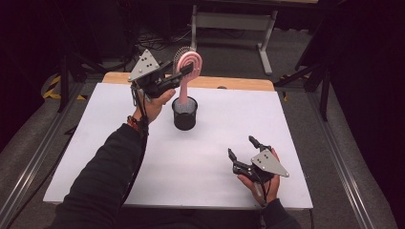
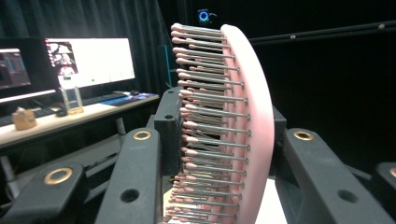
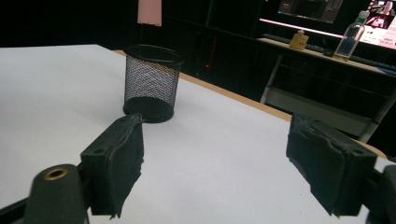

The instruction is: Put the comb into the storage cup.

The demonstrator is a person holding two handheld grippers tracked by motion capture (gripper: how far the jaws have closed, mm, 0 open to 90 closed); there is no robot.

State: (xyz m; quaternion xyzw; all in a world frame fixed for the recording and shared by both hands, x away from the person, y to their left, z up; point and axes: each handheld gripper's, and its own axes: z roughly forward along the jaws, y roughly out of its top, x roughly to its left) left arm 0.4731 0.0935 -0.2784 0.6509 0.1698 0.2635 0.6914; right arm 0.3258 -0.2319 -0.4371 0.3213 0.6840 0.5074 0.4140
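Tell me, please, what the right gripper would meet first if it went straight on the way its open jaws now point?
Probably the black mesh cup. In its own view the right gripper looks across bare white table, and the cup stands ahead, slightly toward the left jaw. Depth is unclear, so it might pass just beside it.

one hairbrush [image 1: 189,64], one mesh cup [image 1: 185,113], two hand-held grippers

The high view looks forward and down from above the person's side onto the white rectangular tabletop [image 1: 200,167]. The left gripper view rides close behind the left gripper [image 2: 219,140], facing level toward desks with lit monitors [image 2: 88,60]. The right gripper view sits low over the tabletop, looking between the right gripper [image 3: 215,163] jaws. It shares the black wire-mesh cup [image 3: 152,84] with the high view.
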